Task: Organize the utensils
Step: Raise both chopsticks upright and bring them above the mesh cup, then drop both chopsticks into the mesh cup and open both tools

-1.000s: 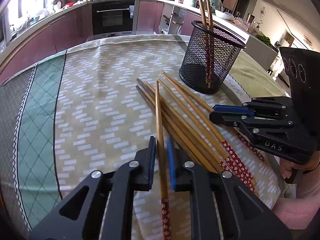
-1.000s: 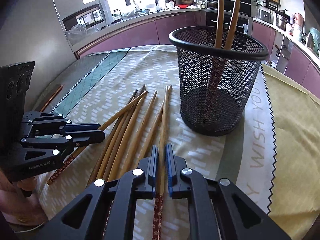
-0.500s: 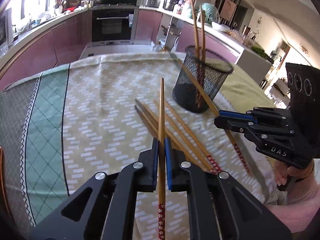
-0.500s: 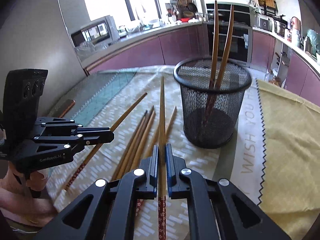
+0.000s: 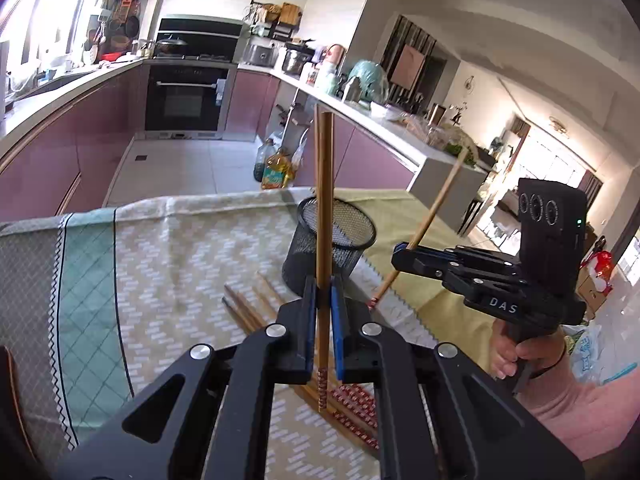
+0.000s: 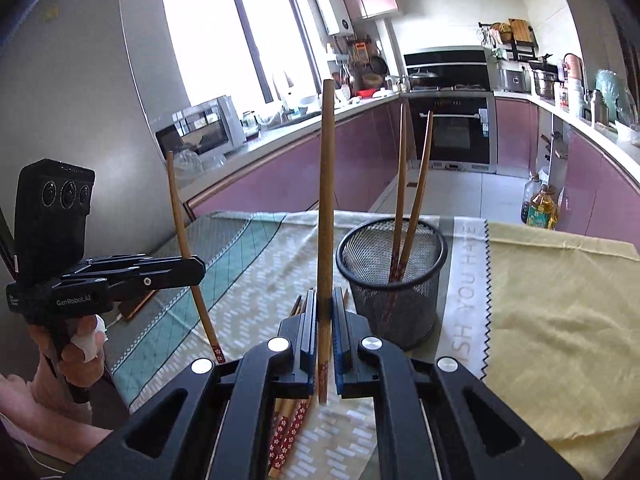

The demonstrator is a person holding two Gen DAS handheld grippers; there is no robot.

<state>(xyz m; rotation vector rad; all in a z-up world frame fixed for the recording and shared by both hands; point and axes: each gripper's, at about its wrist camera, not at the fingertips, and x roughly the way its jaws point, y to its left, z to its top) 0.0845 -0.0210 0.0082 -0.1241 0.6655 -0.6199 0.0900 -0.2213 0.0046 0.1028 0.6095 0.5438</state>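
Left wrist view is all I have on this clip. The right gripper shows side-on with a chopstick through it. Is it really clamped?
Observer: Yes. In the right wrist view the right gripper has its blue pads shut on the right-hand chopstick, which stands upright with its patterned end below the pads.
Operator: My own chopstick blocks the mesh holder. Is anything inside?
Observer: Two chopsticks lean in the mesh holder, patterned ends down.
Operator: How does my gripper look from that side?
Observer: The left gripper is shut on the left-hand chopstick, which is held slanted with its patterned end lowest.
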